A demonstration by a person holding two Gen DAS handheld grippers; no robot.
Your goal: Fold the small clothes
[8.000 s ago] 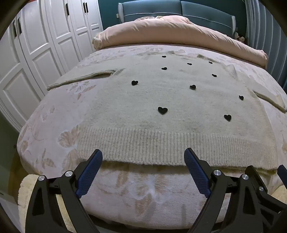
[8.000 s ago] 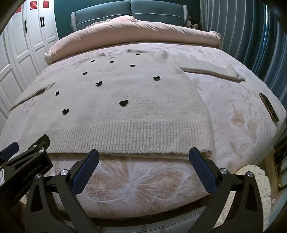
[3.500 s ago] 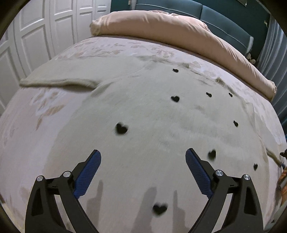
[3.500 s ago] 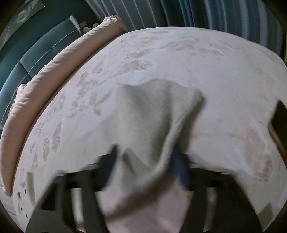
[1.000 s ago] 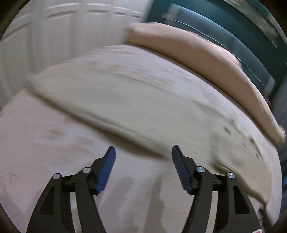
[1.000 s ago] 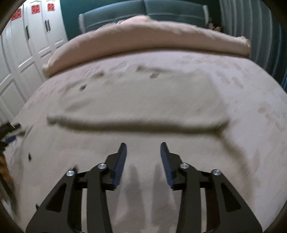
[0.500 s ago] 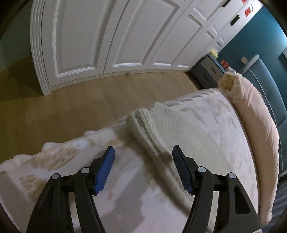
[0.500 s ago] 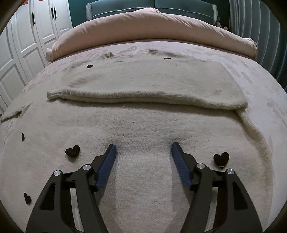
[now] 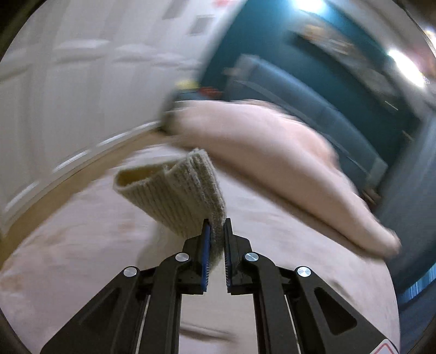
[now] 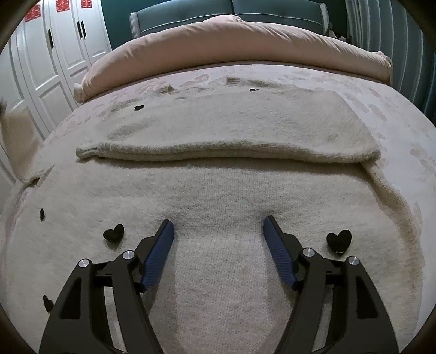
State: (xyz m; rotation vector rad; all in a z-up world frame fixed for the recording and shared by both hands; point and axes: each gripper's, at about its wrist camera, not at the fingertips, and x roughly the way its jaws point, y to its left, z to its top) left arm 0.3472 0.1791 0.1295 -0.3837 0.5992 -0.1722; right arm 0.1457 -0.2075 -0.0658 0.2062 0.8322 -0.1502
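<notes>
A cream knit sweater [image 10: 223, 190] with small black hearts lies spread on the bed. Its right sleeve [image 10: 226, 147] is folded across the chest. My left gripper [image 9: 216, 242] is shut on the ribbed cuff of the left sleeve [image 9: 174, 194] and holds it lifted above the bed. My right gripper [image 10: 218, 231] is open and empty, low over the sweater's body, between two black hearts [image 10: 114, 232] [image 10: 338, 239].
A rolled pink duvet [image 10: 234, 46] lies across the head of the bed, before a teal headboard [image 10: 229, 11]. White wardrobe doors [image 10: 54, 54] stand on the left and blue curtains [image 10: 381, 24] on the right. The left wrist view is motion-blurred.
My left gripper has closed on the left sleeve's cuff and lifted it off the bed edge. My right gripper has opened wider and stayed over the sweater's body.
</notes>
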